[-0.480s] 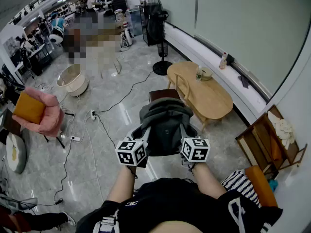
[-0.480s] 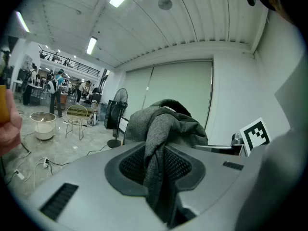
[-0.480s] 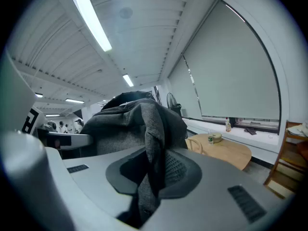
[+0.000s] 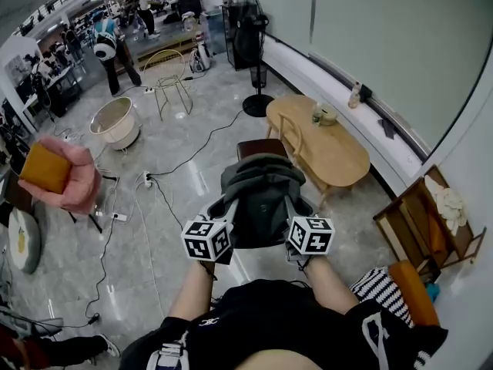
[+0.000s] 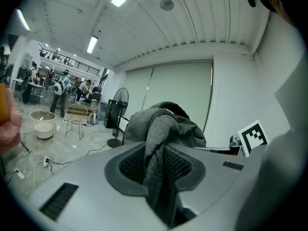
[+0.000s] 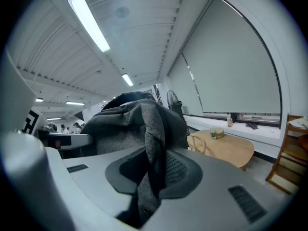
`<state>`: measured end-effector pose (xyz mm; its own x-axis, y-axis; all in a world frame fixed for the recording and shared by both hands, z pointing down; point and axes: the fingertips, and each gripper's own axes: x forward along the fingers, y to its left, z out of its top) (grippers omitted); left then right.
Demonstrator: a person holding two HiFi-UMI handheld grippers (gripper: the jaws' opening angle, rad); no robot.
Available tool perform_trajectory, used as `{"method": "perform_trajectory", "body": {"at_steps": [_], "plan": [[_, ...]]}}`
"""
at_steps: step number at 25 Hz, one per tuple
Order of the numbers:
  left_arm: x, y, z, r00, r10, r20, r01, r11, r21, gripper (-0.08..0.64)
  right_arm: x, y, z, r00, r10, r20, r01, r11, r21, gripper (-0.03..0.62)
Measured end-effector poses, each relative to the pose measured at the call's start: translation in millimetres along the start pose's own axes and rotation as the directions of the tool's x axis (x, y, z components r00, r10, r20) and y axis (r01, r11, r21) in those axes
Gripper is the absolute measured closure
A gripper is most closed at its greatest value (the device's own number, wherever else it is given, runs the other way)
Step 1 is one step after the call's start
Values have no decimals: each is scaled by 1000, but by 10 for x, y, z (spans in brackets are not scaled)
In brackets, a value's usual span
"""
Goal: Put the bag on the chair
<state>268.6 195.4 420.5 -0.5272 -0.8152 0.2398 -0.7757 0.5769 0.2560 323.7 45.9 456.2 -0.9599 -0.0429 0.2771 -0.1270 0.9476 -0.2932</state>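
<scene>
A grey fabric bag (image 4: 260, 195) hangs in the air in front of me, held from both sides. My left gripper (image 4: 224, 208) is shut on a fold of the bag (image 5: 166, 129) at its left side, with cloth pinched between the pads. My right gripper (image 4: 290, 206) is shut on another fold of the bag (image 6: 144, 124) at its right side. Just beyond and below the bag stands the wooden chair (image 4: 279, 142) with a dark seat, partly hidden by the bag.
An oval wooden table (image 4: 339, 160) with small items stands right of the chair. A standing fan (image 4: 248, 33) is behind it. Cables (image 4: 154, 195) and a white tub (image 4: 115, 126) lie on the floor at left. A hand with an orange block (image 4: 54, 174) is at far left. A wooden shelf (image 4: 427, 222) stands at right.
</scene>
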Motion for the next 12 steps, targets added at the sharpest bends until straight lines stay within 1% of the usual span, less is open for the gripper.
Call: {"method": "perform_trajectory", "body": {"at_steps": [6,12], "plan": [[-73,202,62,1000,-13,21,13,1000,7,462,105,190,21,1000,-17,15,18,1000,-19,514],[-91,506,26,999,-48,13,48,999,-3,462,313,372,-76,999,-49,9,49,999,-20,512]]}}
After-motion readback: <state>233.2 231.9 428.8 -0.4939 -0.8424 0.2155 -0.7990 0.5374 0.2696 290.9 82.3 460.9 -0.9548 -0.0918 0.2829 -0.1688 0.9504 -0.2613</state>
